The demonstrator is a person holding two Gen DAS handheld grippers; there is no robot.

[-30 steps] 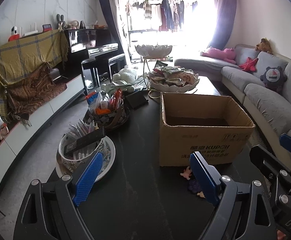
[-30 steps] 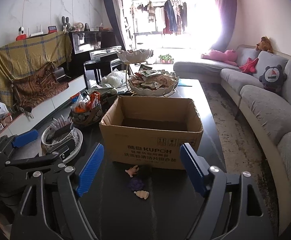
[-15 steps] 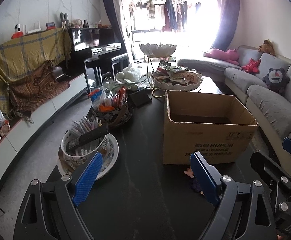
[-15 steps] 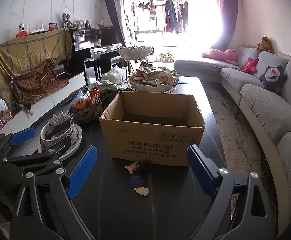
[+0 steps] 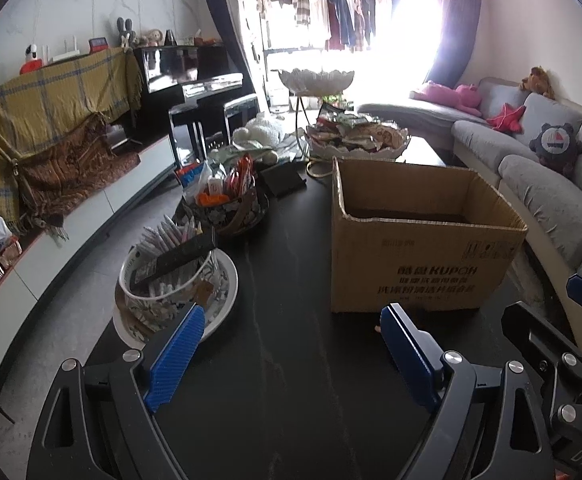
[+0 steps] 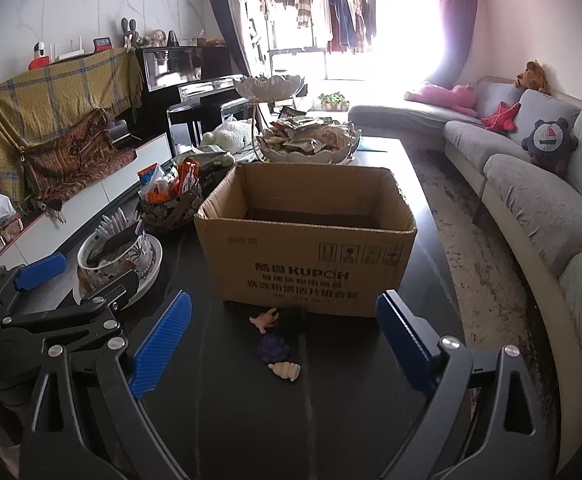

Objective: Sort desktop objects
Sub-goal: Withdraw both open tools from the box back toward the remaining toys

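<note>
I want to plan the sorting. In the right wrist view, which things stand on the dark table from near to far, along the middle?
Small doll with a purple dress → open brown cardboard box → white scalloped bowl heaped with packets.

Dark table (image 6: 219, 408), open cardboard box (image 6: 307, 256) at centre, small doll (image 6: 277, 340) at its 6 o'clock, patterned bowl on a plate (image 6: 111, 256) at 9 o'clock, snack basket (image 6: 171, 204) at 10 o'clock

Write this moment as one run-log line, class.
left gripper: jaws open, empty | right gripper: jaws open, empty | small purple doll: on black table, before brown cardboard box
</note>
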